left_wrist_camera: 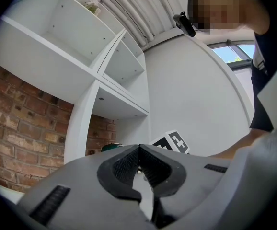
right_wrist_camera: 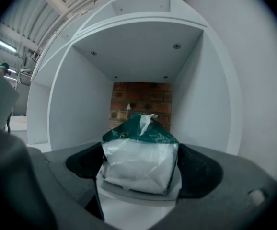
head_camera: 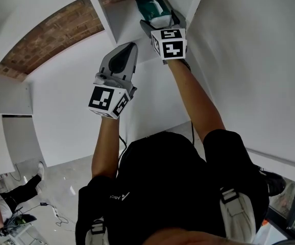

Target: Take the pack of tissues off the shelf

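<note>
The pack of tissues [head_camera: 155, 6] [right_wrist_camera: 139, 159], clear plastic with a dark green top, stands on the white shelf [head_camera: 121, 22] in a cubby with a brick back. My right gripper [head_camera: 162, 20] [right_wrist_camera: 141, 166] reaches into that cubby with its jaws spread wide to either side of the pack. The pack fills most of the gap, and I see no pad pressing into it. My left gripper [head_camera: 131, 47] [left_wrist_camera: 138, 150] is held lower and to the left, in front of the white unit, shut with nothing between its pads.
The cubby's white side walls [right_wrist_camera: 66, 109] and ceiling [right_wrist_camera: 138, 47] stand close around the pack. More white compartments [left_wrist_camera: 124, 63] and a brick wall [head_camera: 50, 37] lie to the left. A plain white wall [head_camera: 254, 65] is at the right.
</note>
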Demonstrator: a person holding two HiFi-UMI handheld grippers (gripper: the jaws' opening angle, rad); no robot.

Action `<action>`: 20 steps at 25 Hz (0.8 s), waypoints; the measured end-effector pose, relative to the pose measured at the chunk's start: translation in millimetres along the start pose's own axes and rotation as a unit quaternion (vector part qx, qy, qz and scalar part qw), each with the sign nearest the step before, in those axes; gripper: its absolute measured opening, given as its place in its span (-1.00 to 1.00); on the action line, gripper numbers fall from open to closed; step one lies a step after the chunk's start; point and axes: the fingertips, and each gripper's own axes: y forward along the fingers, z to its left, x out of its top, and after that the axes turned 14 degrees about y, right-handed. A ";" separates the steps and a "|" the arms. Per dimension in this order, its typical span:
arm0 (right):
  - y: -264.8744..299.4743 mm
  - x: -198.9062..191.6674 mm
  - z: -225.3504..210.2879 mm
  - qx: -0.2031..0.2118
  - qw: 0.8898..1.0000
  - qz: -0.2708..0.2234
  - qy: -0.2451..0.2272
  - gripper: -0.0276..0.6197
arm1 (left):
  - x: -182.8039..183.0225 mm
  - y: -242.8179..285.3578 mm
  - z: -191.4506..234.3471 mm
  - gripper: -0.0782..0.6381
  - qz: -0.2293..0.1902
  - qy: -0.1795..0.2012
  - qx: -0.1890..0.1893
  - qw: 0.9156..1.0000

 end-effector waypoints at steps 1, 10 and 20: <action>3.4 -1.1 0.1 -0.001 1.000 0.003 -0.001 0.53 | -1.9 1.4 1.2 -0.79 0.000 -0.002 -0.002 1.000; 23.0 -7.9 -1.0 -0.030 0.998 0.038 -0.039 0.52 | -13.9 7.4 9.6 -0.79 0.000 -0.012 -0.011 1.000; 15.4 -5.5 -1.0 -0.025 0.998 0.032 -0.054 0.13 | -14.4 9.1 8.5 -0.79 -0.005 -0.017 -0.018 1.000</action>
